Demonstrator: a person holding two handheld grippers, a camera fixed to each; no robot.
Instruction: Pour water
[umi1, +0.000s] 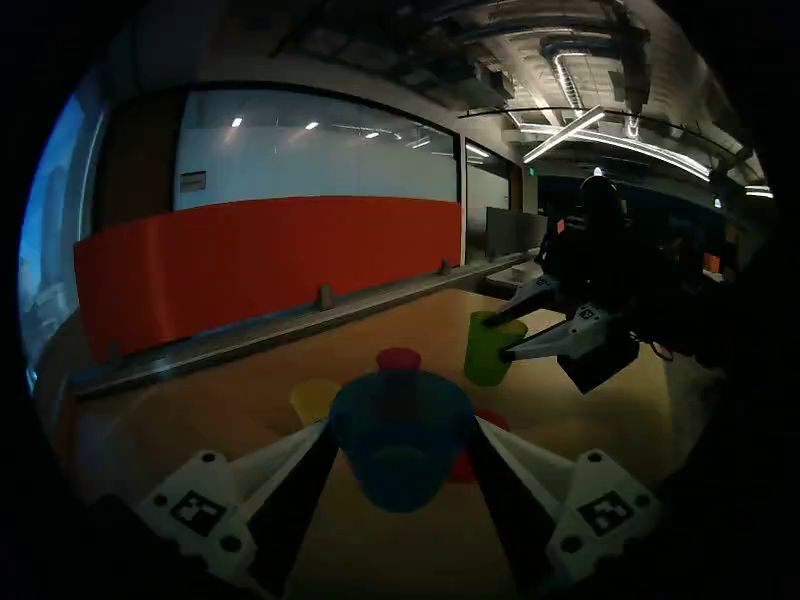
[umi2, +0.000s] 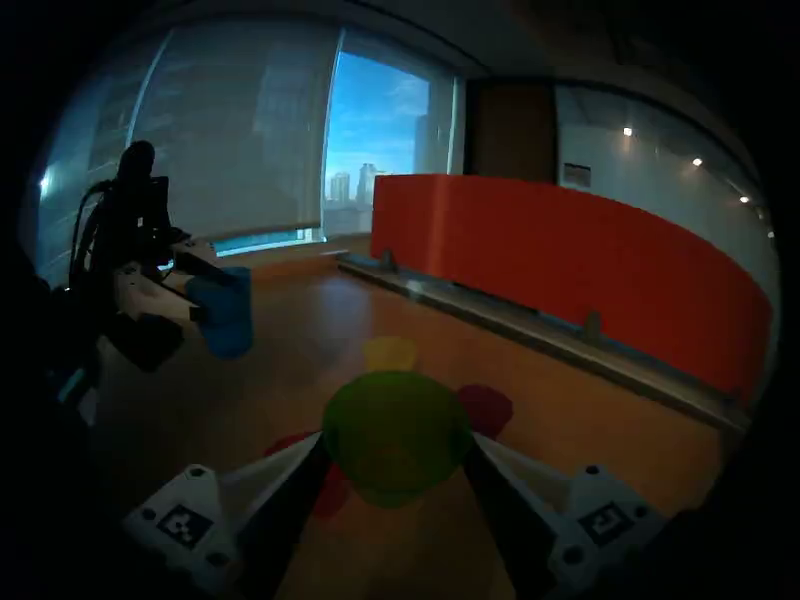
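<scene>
**A:** Where do things stand?

**B:** The left tongs (umi1: 400, 428) pinch a translucent blue plastic cup (umi1: 400, 475) by its sides. The right tongs (umi2: 397, 445) pinch an opaque green plastic cup (umi2: 395, 425) the same way. Both cups are upright and well apart over the wooden desk (umi1: 240, 410).

**A:** Is there water in either?

**B:** I can't tell, the light is too dim.

**A:** What could go wrong?

**B:** Tilting one cup before its rim is over the other's mouth would likely put water on the desk. The tapered, smooth walls might also slide in the pinch once a cup leans. A small yellow cup (umi1: 313, 398) and a small red cup (umi1: 398, 358) stand on the desk between the two held cups. A low swing could knock them over.
</scene>
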